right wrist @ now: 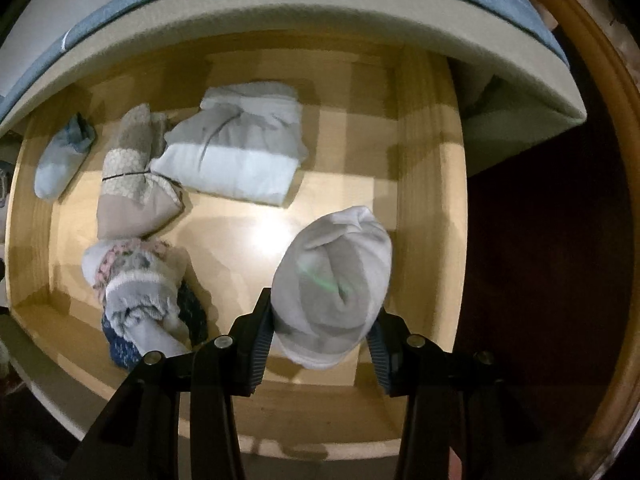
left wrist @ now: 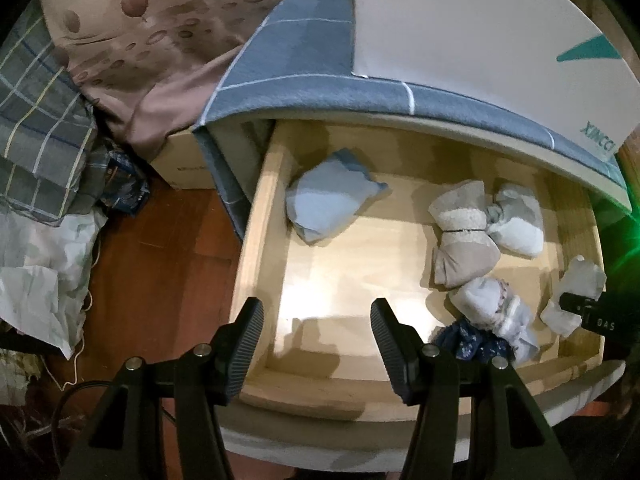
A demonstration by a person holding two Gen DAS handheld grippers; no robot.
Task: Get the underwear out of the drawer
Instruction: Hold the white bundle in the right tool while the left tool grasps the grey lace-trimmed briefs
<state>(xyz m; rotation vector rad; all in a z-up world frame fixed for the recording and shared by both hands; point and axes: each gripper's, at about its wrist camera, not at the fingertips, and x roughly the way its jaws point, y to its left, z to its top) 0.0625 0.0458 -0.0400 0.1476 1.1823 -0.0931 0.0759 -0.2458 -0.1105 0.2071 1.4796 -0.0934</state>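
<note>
Right gripper [right wrist: 320, 320] pinching white roll [right wrist: 332, 284] over drawer [right wrist: 432, 184]
The roll is soft, light, compressible knit; both pads bite its midsection, so it should lift without slipping. It hangs near the drawer's right wall, clear of the beige bundle [right wrist: 132, 184] to its left. Left gripper [left wrist: 316, 344] stands spread and empty over the drawer's front-left corner

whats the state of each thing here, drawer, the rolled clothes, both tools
light wooden drawer: pulled open
left tool: open, empty, above the drawer's front left corner
right tool: closed on the white rolled bundle
pale blue folded bundle: lying in the drawer, back left, untouched
beige lace-banded roll: lying in the drawer, tied round the middle
</note>
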